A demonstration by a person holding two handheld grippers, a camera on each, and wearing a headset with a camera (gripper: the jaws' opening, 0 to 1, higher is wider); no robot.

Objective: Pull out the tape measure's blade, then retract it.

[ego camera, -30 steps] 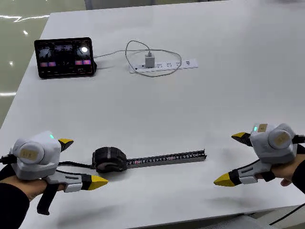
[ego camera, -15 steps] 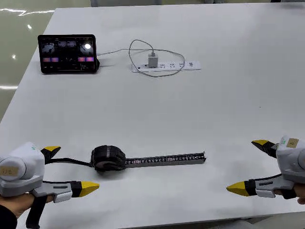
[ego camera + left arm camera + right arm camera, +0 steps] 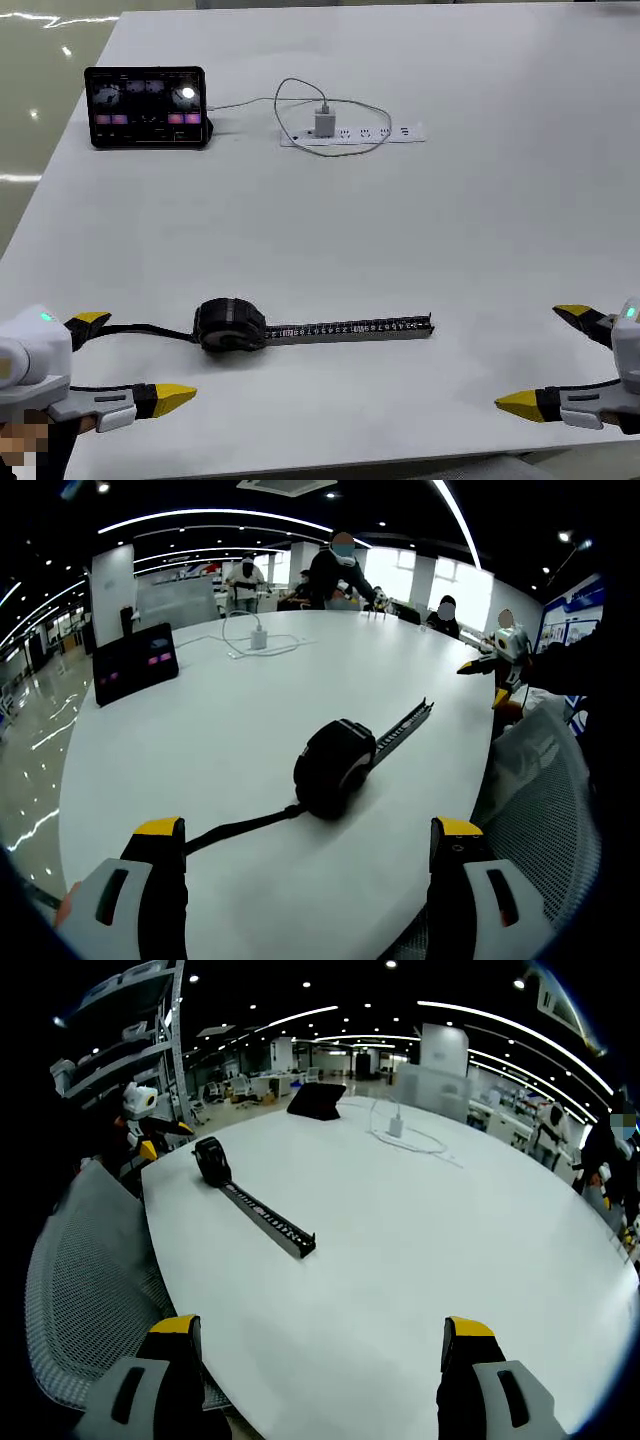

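**Two claws spread, blade out**

The black round tape measure case (image 3: pixel 228 325) lies at 7 o'clock on the white table (image 3: pixel 420 220), its dark numbered blade (image 3: pixel 350 328) out toward 3 o'clock. Both the left gripper (image 3: pixel 135 357), at 8 o'clock, and the right gripper (image 3: pixel 538 356), at 4 o'clock, stand spread, touching nothing. Retracting likely goes best with the left steadying the case while the right brakes the blade tip. The left gripper view gives the black strap (image 3: pixel 240 827) trailing toward its jaws; the right gripper view, the upturned end hook (image 3: pixel 303 1244).
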